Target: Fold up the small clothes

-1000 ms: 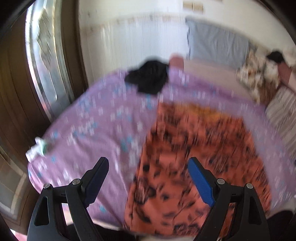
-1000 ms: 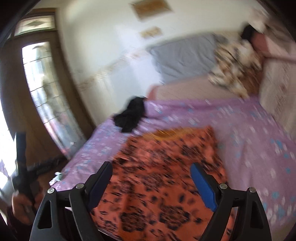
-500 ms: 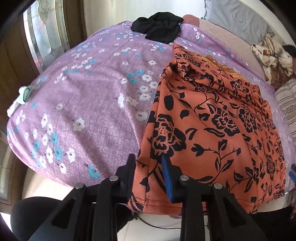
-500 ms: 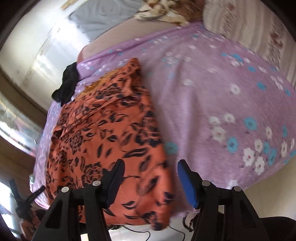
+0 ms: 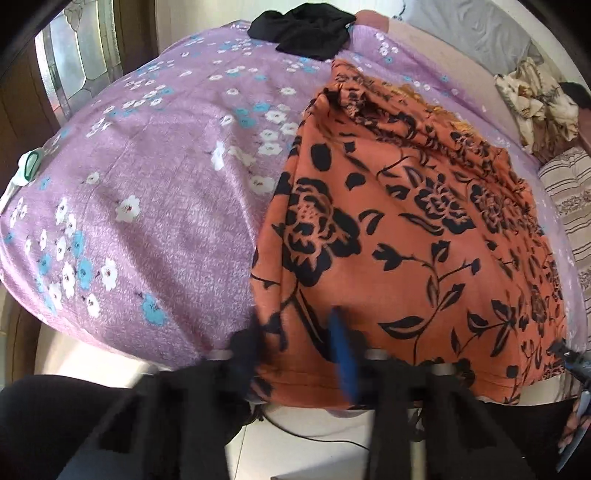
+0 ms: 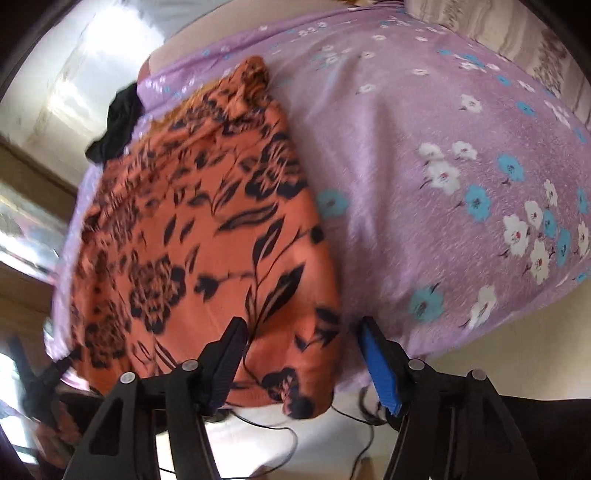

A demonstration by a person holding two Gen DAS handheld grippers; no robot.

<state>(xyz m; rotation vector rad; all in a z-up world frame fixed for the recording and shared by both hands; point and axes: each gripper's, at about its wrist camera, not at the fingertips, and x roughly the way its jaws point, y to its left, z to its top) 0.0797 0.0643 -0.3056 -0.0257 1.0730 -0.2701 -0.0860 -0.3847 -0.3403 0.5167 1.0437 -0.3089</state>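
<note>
Pinching near-left hem corner of orange floral garment (image 5: pixel 406 229) with left claw (image 5: pixel 295 343); jaws having just been closing, now clamped on cloth fold. Right claw (image 6: pixel 299 350) straddling near-right hem corner, jaws just been narrowing, pads not yet pressing fabric. Garment lying flat on purple floral bed cover (image 5: pixel 147 221), hem overhanging near edge, likely so both corners lift together for fold away. Black garment (image 5: pixel 303 33) sitting at far edge, well apart.

The right gripper (image 6: pixel 299 350), its jaws just closing, straddles the near corner of the orange floral garment (image 6: pixel 192 229) on the purple flowered bedspread (image 6: pixel 443 177), pads not yet pressing
</note>
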